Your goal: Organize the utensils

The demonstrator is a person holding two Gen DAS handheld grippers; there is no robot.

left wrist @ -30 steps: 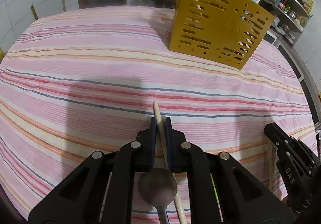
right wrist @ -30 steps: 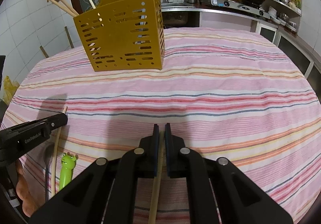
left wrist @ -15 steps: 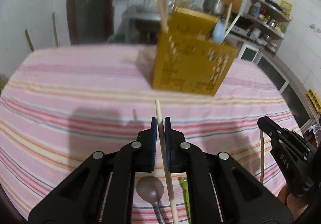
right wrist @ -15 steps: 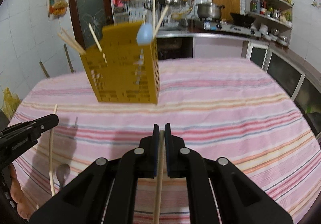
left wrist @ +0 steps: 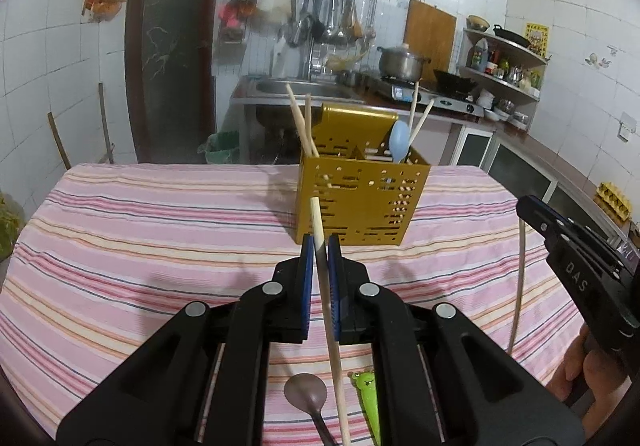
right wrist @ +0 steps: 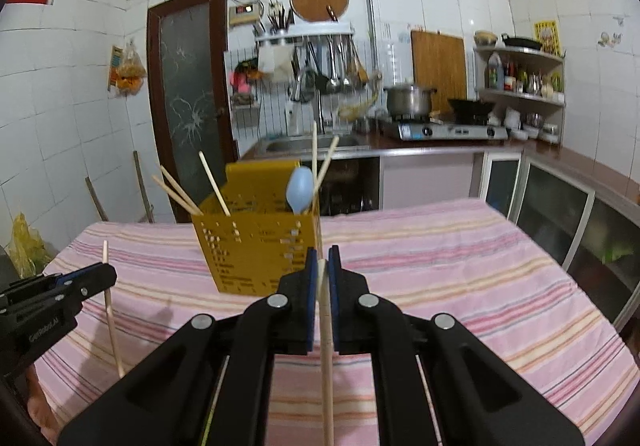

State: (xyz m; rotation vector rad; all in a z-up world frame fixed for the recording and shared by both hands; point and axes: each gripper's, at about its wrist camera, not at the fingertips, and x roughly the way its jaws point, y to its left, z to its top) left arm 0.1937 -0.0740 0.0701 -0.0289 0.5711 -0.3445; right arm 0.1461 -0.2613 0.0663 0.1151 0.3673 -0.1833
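We held one wooden chopstick (left wrist: 325, 286) pinched in our left gripper (left wrist: 319, 246) and another chopstick (right wrist: 325, 322) clamped in our right gripper (right wrist: 322, 258), both raised above the striped tablecloth (left wrist: 160, 230). The yellow utensil holder (left wrist: 360, 198) stood ahead on the cloth, a metal spoon (left wrist: 306, 398) and green frog utensil (left wrist: 368, 394) lying below us.

Both tools hang above the striped desk (left wrist: 120, 230), each aimed slightly downward toward the yellow utensil holder (left wrist: 360, 202) at the desk's far side. The left tool (left wrist: 320, 246) has its blue pads (left wrist: 307, 278) pinched tight on a wooden chopstick (left wrist: 326, 286). The right tool (right wrist: 323, 258), nearer the holder's right side, clamps a second chopstick (right wrist: 326, 346) the same way. A bare hand (left wrist: 592, 378) grips the right tool's handle.
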